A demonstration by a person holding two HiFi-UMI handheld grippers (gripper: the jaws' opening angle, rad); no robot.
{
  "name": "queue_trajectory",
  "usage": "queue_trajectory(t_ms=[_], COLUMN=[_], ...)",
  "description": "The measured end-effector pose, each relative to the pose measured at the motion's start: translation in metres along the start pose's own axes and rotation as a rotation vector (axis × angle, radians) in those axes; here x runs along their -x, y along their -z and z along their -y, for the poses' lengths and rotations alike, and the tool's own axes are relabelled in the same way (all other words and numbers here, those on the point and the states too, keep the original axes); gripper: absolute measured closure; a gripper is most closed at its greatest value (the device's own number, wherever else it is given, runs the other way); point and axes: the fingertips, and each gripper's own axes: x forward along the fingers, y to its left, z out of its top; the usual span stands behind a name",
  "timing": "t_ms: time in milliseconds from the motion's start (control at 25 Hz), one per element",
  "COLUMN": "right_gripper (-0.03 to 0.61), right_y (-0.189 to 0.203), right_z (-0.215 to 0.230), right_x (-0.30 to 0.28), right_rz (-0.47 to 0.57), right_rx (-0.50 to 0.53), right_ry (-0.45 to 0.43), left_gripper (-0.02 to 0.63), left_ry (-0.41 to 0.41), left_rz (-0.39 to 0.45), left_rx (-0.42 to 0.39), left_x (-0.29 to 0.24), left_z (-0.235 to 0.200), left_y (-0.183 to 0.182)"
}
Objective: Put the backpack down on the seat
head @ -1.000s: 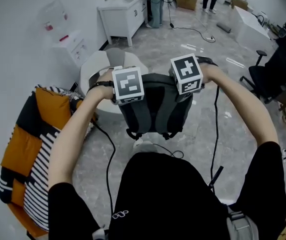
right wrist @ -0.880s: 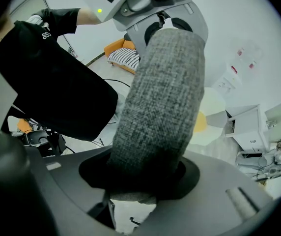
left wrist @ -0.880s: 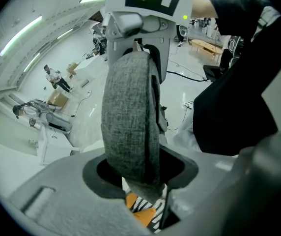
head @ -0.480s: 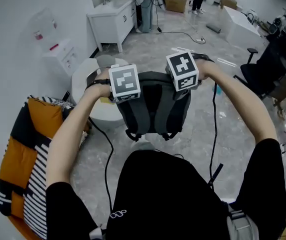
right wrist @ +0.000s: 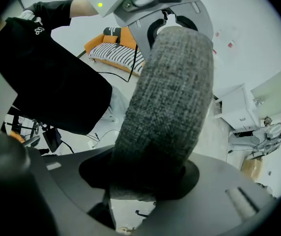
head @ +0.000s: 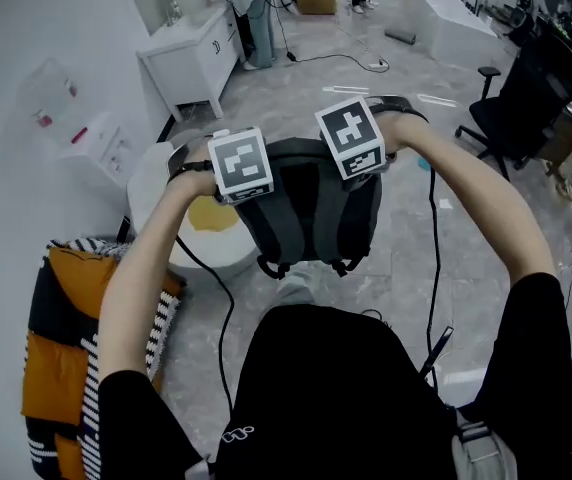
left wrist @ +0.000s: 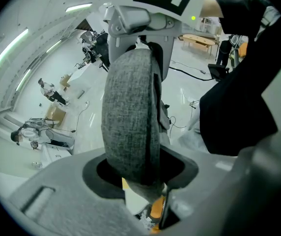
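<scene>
Backpack [head: 311,203]: dark grey. It hangs in the air in front of us, between our two grippers. It is not on the seat. Its back side faces us and its loose ends dangle over the floor [head: 416,258].
Left gripper [left wrist: 136,178]: the jaws are part way apart and press on a thick grey strap [left wrist: 130,117]. The strap fills the gap between them. This gripper holds up the left top of the backpack.
Right gripper [right wrist: 140,181]: the jaws are also part way apart and press on a thick grey strap. It fills the gap here too. This gripper holds up the right top of the backpack.
Cubes: each gripper has a white cube with black squares, the left cube [head: 239,165] and the right cube [head: 351,138]. They sit side by side above the backpack.
Seat [head: 151,183]: round and white, just to the left of the backpack and lower down. Something yellow [head: 211,215] lies in it.
Sofa [head: 56,368]: orange with black and white stripes, near us on the left.
Cabinet [head: 191,58]: white, far away on the left.
Chair [head: 516,108]: black, far away on the right.
</scene>
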Motion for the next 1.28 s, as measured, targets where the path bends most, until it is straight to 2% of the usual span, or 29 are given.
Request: queue_trajectory(t_ms=[320, 680, 880, 1040, 1280], right_gripper=[0.356, 0.357, 0.358, 0.357, 0.357], right_y=[0.047, 0.098, 0.152, 0.187, 0.209], right_z=[0.118, 0.299, 0.376, 0.394, 0.417], right_x=[-0.033, -0.047, -0.037, -0.036, -0.033], right_rz=[-0.003, 0.002, 0.029, 0.025, 0.009], right_rx=[-0.065, -0.110, -0.172, -0.210, -0.271], right_ry=[-0.060, -0.081, -0.042, -0.075, -0.051], left_gripper=[0.428, 0.428, 0.428, 0.428, 0.428], left_ry=[0.066, 0.135, 0.106, 0.162, 0.160], left_rz=[0.010, -0.001, 0.025, 0.064, 0.082], left_rx=[-0.064, -0.125, -0.228, -0.251, -0.305], left_x=[-0.069, -0.135, -0.153, -0.169, -0.177], left_z=[-0.121, -0.304, -0.398, -0.425, -0.459], left_y=[0.003, 0.020, -0.021, -0.049, -0.063])
